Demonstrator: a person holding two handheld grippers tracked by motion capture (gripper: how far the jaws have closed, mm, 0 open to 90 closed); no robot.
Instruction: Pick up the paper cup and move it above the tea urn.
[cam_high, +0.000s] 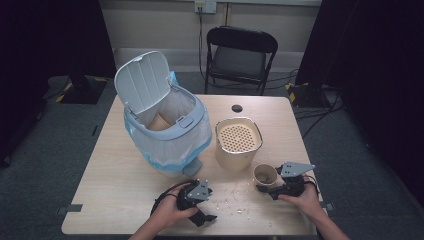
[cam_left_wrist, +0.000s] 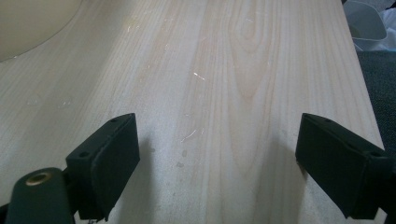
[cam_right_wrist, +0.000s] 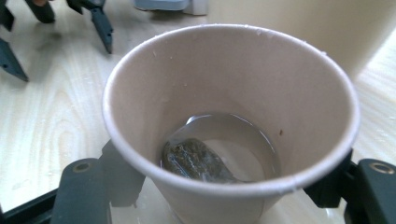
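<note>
At the near edge of the wooden table the person's two hands come in, each with a gripper. The left gripper rests low over bare wood, jaws spread wide with nothing between them; in the left gripper view its pads stand far apart over the plain grain. Scattered pale crumbs lie on the tabletop between the two hands.

To the right, the right gripper is clamped on a paper cup, one jaw on either side of its wall low down. The cup stands upright on the table just in front of the person's right hand. The right gripper view looks down into the paper cup: a little clear liquid sits at the bottom with a dark, wet tea bag lying in it.

Just beyond the cup stands a beige container with a perforated strainer top. Left of that sits a light blue pedal bin, lined with a bag, its lid tipped up and a brown paper cup inside. Past the far edge of the table stands a black folding chair.
</note>
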